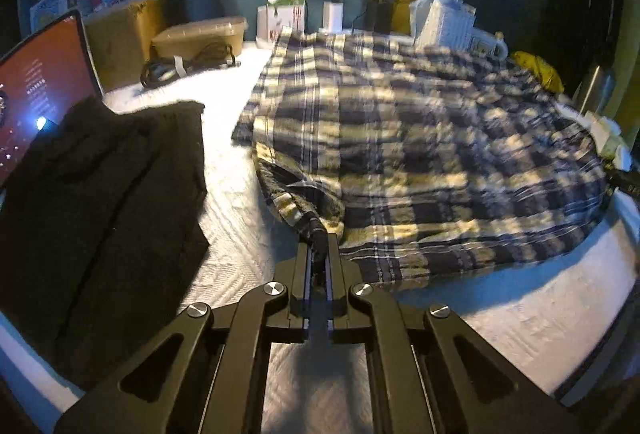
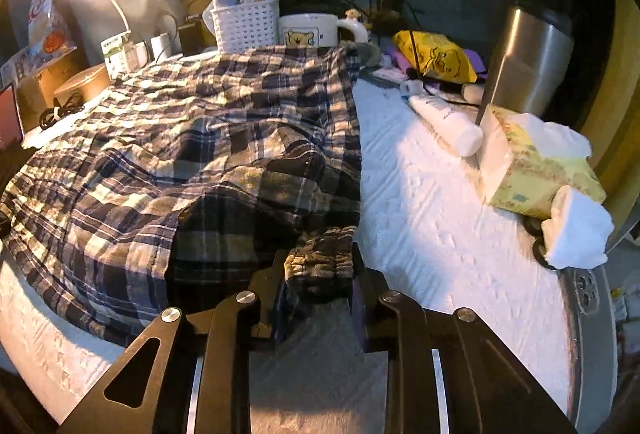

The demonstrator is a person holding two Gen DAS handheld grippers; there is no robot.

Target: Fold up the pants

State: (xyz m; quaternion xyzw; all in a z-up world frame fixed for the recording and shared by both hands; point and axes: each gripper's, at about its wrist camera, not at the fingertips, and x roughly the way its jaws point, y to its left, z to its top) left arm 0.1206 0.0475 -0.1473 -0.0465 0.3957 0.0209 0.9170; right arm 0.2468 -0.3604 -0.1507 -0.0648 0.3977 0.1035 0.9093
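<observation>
Plaid pants in navy and cream lie spread over a white textured table. My left gripper is shut on a bunched edge of the pants at their near left corner. In the right wrist view the same pants fill the left half. My right gripper has its jaws partly apart around the gathered elastic waistband, which sits between the fingers; I cannot tell if they pinch it.
A folded black garment and a laptop lie at the left. At the back stand boxes, a white basket and a mug. At the right are a lotion bottle, tissue pack and steel flask.
</observation>
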